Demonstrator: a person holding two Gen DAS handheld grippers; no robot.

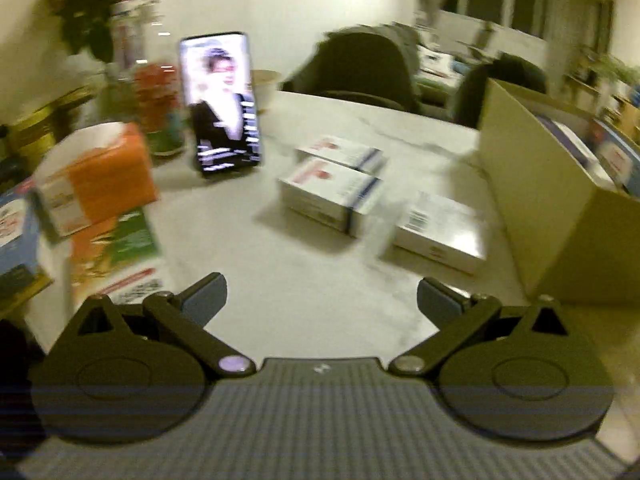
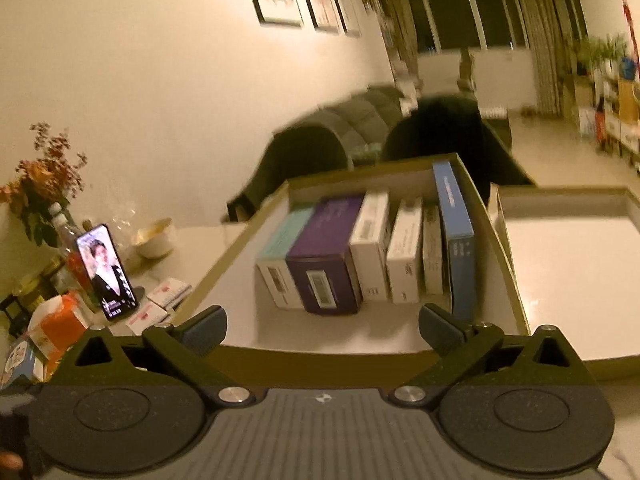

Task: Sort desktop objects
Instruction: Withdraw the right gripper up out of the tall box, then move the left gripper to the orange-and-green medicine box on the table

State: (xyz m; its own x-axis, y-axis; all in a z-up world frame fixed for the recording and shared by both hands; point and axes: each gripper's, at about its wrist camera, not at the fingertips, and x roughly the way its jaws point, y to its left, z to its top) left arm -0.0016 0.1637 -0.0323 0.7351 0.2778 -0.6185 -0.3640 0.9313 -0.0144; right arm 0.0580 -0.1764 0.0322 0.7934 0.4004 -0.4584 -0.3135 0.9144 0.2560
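Observation:
In the left wrist view my left gripper [image 1: 322,298] is open over the pale table [image 1: 304,280], with nothing between its fingers. Ahead of it lie three white boxes: one with red print [image 1: 330,196], a second behind it [image 1: 342,152], and a third to the right [image 1: 440,230]. A cardboard tray [image 1: 560,216] stands at the right. In the right wrist view my right gripper [image 2: 320,330] hangs open and empty above that tray's near wall [image 2: 320,360]. Several boxes stand in a row inside, among them a purple box [image 2: 326,254] and a blue box [image 2: 454,236].
A phone [image 1: 220,104] with a lit screen stands propped at the back left. Orange boxes [image 1: 96,184] and a green packet [image 1: 120,248] are piled at the left edge. A vase of flowers [image 2: 44,184] and a bowl [image 2: 154,240] sit behind. A second tray [image 2: 572,272] lies right.

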